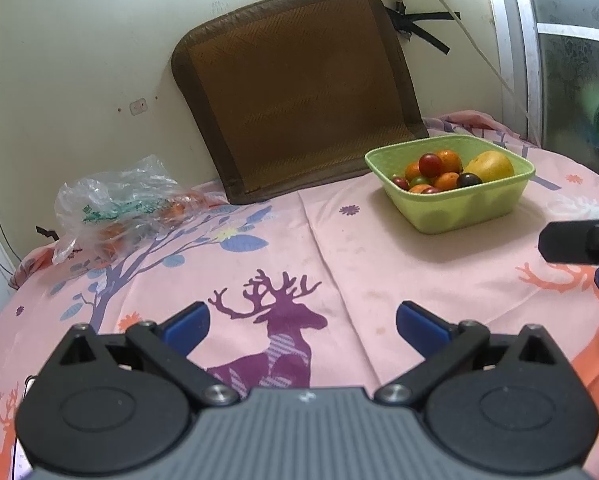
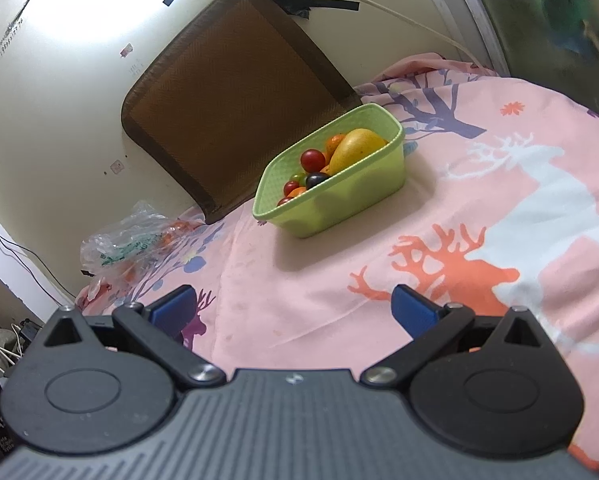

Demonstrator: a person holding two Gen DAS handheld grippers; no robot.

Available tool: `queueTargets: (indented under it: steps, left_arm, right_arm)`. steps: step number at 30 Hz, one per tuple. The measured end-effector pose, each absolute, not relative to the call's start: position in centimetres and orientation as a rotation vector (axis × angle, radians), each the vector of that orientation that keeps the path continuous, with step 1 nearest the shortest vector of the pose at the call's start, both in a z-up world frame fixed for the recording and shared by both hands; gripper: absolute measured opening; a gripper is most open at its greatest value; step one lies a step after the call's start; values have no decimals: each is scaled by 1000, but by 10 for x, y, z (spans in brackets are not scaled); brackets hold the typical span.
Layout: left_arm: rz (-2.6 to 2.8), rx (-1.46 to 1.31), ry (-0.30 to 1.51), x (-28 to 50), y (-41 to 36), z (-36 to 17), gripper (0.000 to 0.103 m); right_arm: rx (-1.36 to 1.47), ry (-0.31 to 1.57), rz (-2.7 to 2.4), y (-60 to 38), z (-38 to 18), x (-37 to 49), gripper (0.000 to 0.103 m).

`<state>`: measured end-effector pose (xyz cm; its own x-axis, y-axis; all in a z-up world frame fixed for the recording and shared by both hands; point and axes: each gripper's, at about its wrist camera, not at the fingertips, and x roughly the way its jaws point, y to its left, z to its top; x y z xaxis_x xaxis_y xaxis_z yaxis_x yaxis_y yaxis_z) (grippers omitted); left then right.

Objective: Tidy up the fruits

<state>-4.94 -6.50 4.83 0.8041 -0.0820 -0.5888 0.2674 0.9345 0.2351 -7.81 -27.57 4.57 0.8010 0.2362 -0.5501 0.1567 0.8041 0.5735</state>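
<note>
Green basket (image 1: 451, 208), upright on the bed, holding a yellow mango (image 1: 489, 165), oranges (image 1: 448, 160) and red and dark small fruits (image 1: 430, 164). Clear bag (image 1: 115, 204) with oranges, lying well apart by the wall.

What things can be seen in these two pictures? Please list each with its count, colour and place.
square plastic bowl: one, light green, on the bedsheet, right of centre.
large oval fruit: one, yellow, in the bowl's right side.
small round fruits: several, red, orange, dark purple, one green, in the bowl.
crumpled plastic bag: one, clear, orange fruit inside, far left by the wall.
woven mat: one, brown, leaning on the wall.
patterned bedsheet: one, pink with deer.
left gripper: open, empty.
right gripper: open, empty.
</note>
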Motion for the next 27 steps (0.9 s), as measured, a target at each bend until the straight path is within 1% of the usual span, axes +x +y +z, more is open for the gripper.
queueTargets:
  steps: [11,22,27]
  left_arm:
    - [-160,330,639,-45,-64,43,103]
    - [-117,350,638,-46,-65,41,103]
    - [-107,340,636,-45,-61,43,103]
  right_arm:
    - [662,669,50,-279,39,-75,103]
    - [663,653,35,-283,37,-75,103]
    - [616,627,22,-278,42,-78,103]
